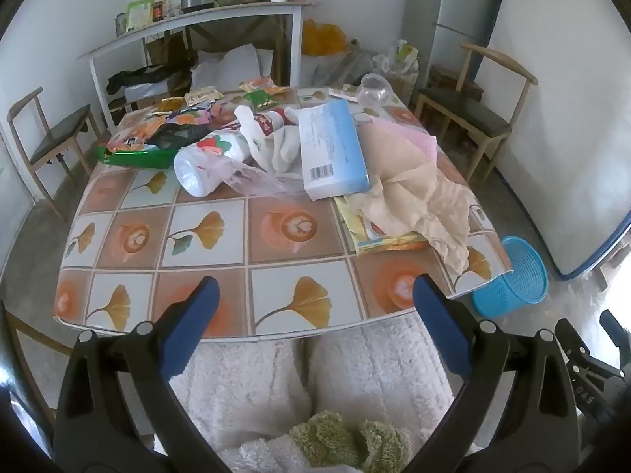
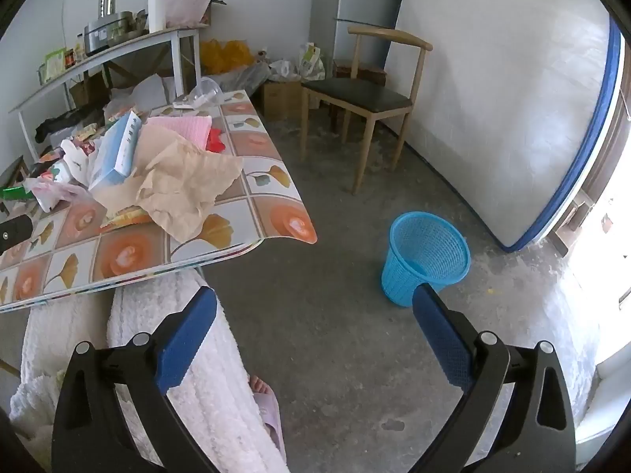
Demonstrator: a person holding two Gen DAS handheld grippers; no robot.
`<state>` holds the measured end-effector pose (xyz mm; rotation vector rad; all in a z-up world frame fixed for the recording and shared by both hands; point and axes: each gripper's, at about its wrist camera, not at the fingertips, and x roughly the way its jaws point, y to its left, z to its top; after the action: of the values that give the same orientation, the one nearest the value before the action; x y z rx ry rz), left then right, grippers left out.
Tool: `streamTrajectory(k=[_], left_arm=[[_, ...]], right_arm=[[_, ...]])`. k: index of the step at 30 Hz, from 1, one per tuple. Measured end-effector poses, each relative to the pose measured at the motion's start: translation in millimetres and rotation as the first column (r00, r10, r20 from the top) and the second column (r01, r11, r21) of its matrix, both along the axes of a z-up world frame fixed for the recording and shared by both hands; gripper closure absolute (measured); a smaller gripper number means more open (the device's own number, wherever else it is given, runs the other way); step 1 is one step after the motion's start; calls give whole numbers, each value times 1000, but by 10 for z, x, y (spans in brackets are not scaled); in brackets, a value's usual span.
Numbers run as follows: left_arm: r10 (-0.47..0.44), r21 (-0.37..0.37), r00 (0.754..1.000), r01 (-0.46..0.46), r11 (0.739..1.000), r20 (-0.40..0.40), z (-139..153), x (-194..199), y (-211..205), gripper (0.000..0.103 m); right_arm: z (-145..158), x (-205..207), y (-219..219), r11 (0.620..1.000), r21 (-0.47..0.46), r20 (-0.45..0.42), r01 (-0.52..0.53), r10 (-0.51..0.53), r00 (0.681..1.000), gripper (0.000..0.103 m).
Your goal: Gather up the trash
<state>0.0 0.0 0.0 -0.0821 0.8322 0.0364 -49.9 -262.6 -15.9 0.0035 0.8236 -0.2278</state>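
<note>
Chair (image 2: 366, 90) beyond blue basket (image 2: 426, 256) on floor, trash pile (image 1: 276, 149) across worktop (image 1: 205, 236), far from left gripper (image 1: 315, 295), right gripper (image 2: 315, 307), both spread empty.

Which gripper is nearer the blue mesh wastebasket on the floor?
Right. The right gripper hangs open over the floor just short of the wastebasket; the left gripper is open over the table's near edge.

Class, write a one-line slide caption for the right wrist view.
Open right gripper hovers over the floor, blue mesh bin ahead, cluttered table to its left.
</note>
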Motion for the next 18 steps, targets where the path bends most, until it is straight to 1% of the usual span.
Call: streamTrajectory(k=[6, 8, 15, 16, 18], left_arm=[[7, -5, 1000, -7, 1000, 2, 8, -5, -8, 9], [9, -5, 1000, -9, 1000, 4, -31, -3, 47, 9], [18, -16, 1000, -18, 1000, -3, -32, -14, 100, 9], [18, -16, 1000, -18, 1000, -3, -33, -15, 107, 9], [23, -19, 1000, -23, 1000, -6, -20, -3, 113, 9]], right_arm=[[2, -4, 0, 1000, -3, 8, 1, -1, 1000, 6], [-2, 6, 4, 1000, -3, 7, 1, -1, 1000, 6], [106, 25, 4, 1000, -1, 5, -9, 9, 1000, 6], [56, 15, 46, 1000, -7, 14, -10, 11, 1000, 6], [52, 12, 49, 1000, -7, 16, -10, 10, 1000, 6]])
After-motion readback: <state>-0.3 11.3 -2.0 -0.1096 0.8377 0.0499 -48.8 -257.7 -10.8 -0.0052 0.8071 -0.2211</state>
